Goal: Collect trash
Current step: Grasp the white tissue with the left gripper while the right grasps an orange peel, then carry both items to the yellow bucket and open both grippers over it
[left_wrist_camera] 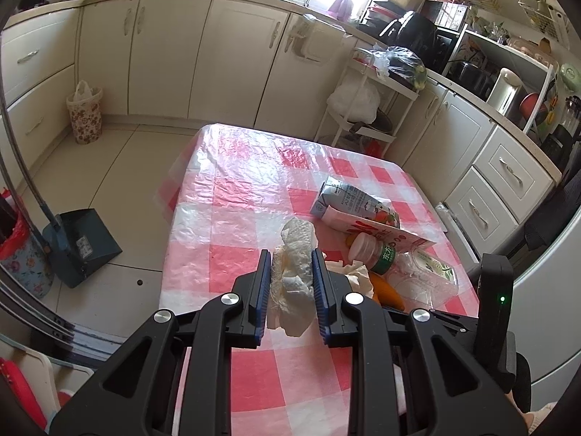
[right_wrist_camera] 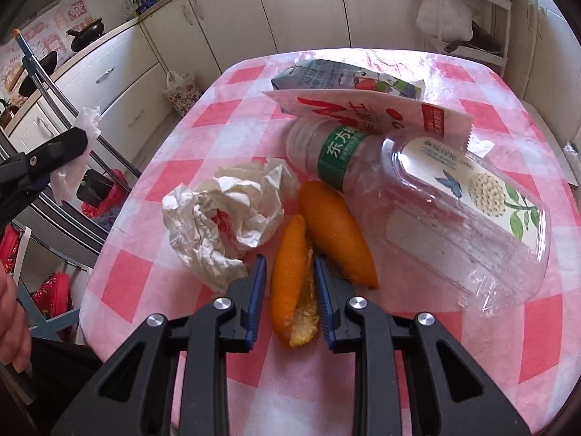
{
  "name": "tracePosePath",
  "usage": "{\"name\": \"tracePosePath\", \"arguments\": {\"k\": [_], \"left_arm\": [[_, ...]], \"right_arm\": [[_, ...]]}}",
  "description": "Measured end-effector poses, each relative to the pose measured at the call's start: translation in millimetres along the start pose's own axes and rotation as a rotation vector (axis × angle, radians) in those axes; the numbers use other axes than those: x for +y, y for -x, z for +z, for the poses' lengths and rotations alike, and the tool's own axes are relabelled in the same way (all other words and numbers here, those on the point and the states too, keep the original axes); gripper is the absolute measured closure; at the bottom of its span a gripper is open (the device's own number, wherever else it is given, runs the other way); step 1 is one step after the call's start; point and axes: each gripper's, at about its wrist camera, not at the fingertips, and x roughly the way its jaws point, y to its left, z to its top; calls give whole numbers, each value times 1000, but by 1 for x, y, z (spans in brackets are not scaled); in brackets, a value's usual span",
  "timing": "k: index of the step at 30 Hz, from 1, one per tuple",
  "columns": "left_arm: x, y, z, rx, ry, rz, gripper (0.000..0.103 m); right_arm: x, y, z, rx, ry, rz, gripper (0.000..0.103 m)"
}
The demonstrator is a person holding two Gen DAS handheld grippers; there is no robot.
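- Looking across the tabletop (right_wrist_camera: pixel 472 83) with its pink-and-white checked cover, you have most of the trash left in one loose heap near your edge.
- Your clear plastic tub (right_wrist_camera: pixel 468 214) is the biggest piece, lying on its side and touching the bottle (right_wrist_camera: pixel 326 145); neither has been picked up.
- Your flat pink wrapper (right_wrist_camera: pixel 363 112) leans over the bottle's neck, with the drink carton (right_wrist_camera: pixel 345 80) just behind it, both untouched.
- Your crumpled paper (right_wrist_camera: pixel 225 214) sits beside two orange peels; the larger peel (right_wrist_camera: pixel 337 232) rests against the bottle.
- Your left gripper (left_wrist_camera: pixel 290 283) is pinching a wad of tissue (left_wrist_camera: pixel 294 272) above the tabletop, so that piece looks collected but not yet binned.
- Your right gripper (right_wrist_camera: pixel 288 298) has its jaws drawn in on the smaller peel (right_wrist_camera: pixel 294 283), which appears to rest on the tabletop; I judge this pick is just starting.
- Your floral bin (left_wrist_camera: pixel 84 116) stands well apart on the floor; which bin you mean to use I cannot tell.
- Your tub's contents, and what lies under the wrapper, are hard to make out.
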Motion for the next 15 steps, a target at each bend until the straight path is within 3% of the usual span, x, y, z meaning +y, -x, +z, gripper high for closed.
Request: {"name": "tracePosePath", "arguments": {"k": [7, 15], "left_arm": [[-3, 1, -1, -10, -6, 6, 82], [-17, 7, -3, -35, -35, -10, 82]], "right_arm": [[-8, 34, -4, -52, -19, 56, 87], [-29, 98, -11, -202, -100, 192, 87]]}}
